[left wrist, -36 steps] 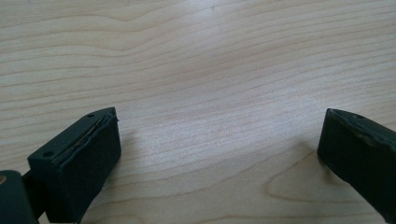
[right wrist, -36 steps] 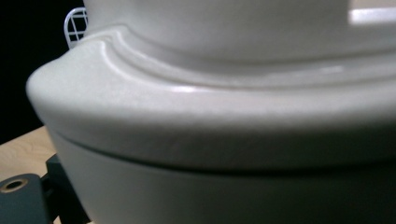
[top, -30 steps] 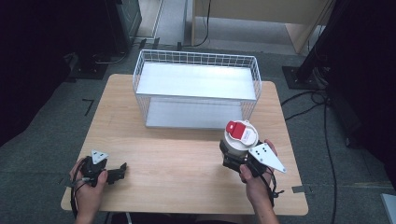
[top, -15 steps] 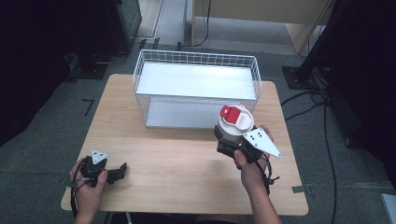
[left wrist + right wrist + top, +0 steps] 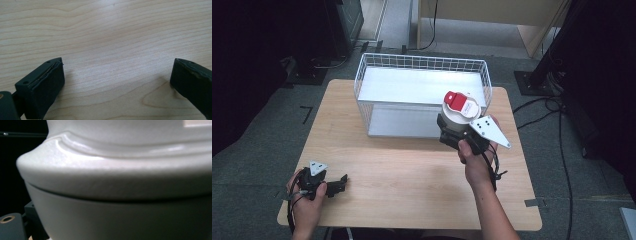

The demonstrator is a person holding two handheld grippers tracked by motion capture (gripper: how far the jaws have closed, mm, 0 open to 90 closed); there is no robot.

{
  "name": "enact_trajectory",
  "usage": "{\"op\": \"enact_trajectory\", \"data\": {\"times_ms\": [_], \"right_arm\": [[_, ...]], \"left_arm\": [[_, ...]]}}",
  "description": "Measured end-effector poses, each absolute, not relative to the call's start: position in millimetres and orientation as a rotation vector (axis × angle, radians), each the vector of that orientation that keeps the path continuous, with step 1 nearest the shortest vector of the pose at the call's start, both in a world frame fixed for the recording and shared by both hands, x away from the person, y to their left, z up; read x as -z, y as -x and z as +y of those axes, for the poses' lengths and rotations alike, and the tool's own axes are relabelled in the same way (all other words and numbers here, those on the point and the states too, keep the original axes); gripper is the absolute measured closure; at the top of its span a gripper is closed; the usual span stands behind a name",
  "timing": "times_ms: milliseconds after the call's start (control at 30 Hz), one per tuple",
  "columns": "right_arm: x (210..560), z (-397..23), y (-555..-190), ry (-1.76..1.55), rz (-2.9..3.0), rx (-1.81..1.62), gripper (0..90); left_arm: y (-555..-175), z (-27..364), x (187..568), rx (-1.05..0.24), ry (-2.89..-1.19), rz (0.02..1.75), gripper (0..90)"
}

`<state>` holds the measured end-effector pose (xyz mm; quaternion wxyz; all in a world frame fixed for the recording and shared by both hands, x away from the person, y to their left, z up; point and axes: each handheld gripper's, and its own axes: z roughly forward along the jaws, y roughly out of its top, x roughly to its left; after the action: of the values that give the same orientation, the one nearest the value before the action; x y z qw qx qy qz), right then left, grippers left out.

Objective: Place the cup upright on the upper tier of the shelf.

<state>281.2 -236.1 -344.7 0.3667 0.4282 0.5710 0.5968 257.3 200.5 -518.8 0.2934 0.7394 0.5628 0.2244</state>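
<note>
The right gripper (image 5: pixel 455 134) has its jaws clamped round the lower body of a white canister (image 5: pixel 458 114) with a red flip lid (image 5: pixel 461 102), held upright off the table, just short of the wire basket (image 5: pixel 369 74). It looks stiff, smooth and probably slippery, so I'd keep the hold low, under the shoulder ridge (image 5: pixel 100 180). The basket's near rim rises ahead of the jaws and would need clearing, while the left gripper (image 5: pixel 337 183) rests spread and empty on the wooden table (image 5: pixel 412 170).

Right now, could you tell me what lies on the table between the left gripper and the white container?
Nothing: in the high view, only bare table separates the left gripper from the white container.
</note>
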Motion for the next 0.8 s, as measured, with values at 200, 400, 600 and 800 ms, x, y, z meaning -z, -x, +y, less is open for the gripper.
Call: {"op": "enact_trajectory", "data": {"times_ms": [200,400,600,800], "right_arm": [[330.7,-230.3,-296.3,-1.089,1.455,-1.531,6.2],[318.3,-222.2,-311.4,-1.081,1.446,-1.53,6.2],[308.4,-212.5,-328.1,-1.073,1.446,-1.52,6.2],[300.4,-202.4,-344.6,-1.071,1.443,-1.518,6.2]], "left_arm": [[-257.4,200.6,518.8,-0.597,-1.968,1.498,0.0],[-257.4,200.6,518.8,-0.598,-1.97,1.499,0.0],[-257.4,200.5,518.8,-0.598,-1.97,1.499,0.0],[-257.4,200.4,519.0,-0.6,-1.969,1.498,0.0]]}}
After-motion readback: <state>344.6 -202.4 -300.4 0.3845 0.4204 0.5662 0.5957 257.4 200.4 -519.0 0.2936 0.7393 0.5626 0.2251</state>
